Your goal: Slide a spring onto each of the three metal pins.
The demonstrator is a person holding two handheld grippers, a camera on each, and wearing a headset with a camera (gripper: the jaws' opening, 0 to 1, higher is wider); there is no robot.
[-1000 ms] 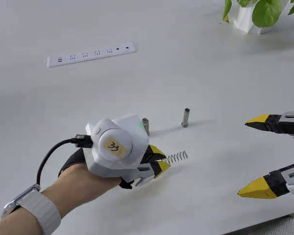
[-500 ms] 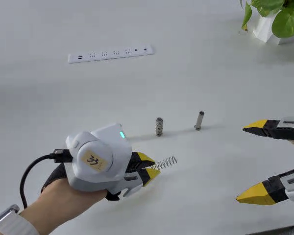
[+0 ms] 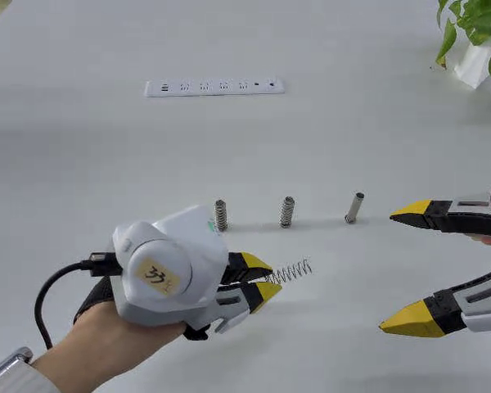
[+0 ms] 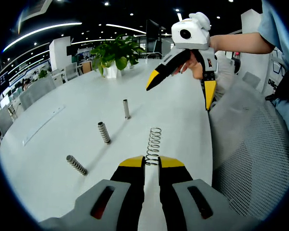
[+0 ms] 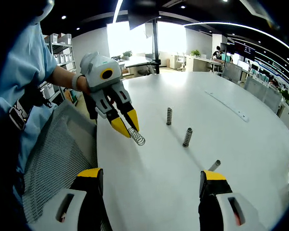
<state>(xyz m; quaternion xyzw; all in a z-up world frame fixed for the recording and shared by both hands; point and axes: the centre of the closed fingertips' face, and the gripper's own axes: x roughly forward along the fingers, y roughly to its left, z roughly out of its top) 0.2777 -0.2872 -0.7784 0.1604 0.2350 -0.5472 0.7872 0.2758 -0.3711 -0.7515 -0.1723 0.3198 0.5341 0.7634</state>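
Observation:
Three short metal pins stand in a row on the white table. The left pin (image 3: 221, 215) and the middle pin (image 3: 287, 212) each carry a spring. The right pin (image 3: 355, 208) is bare. My left gripper (image 3: 262, 283) is shut on one end of a loose spring (image 3: 290, 272), which sticks out to the right, in front of the row. In the left gripper view the spring (image 4: 153, 145) rises from the closed yellow tips. My right gripper (image 3: 407, 268) is open at the right, with nothing between its tips, close to the bare pin (image 5: 213, 166).
A white power strip (image 3: 214, 86) lies at the back of the table. A potted plant (image 3: 475, 41) stands at the far right corner. A mesh chair back (image 5: 53, 159) sits off the table's near edge.
The head camera has swung left, so the whole scene sits further right and the left pin has come into sight. The left gripper still holds the spring; the right gripper stays open.

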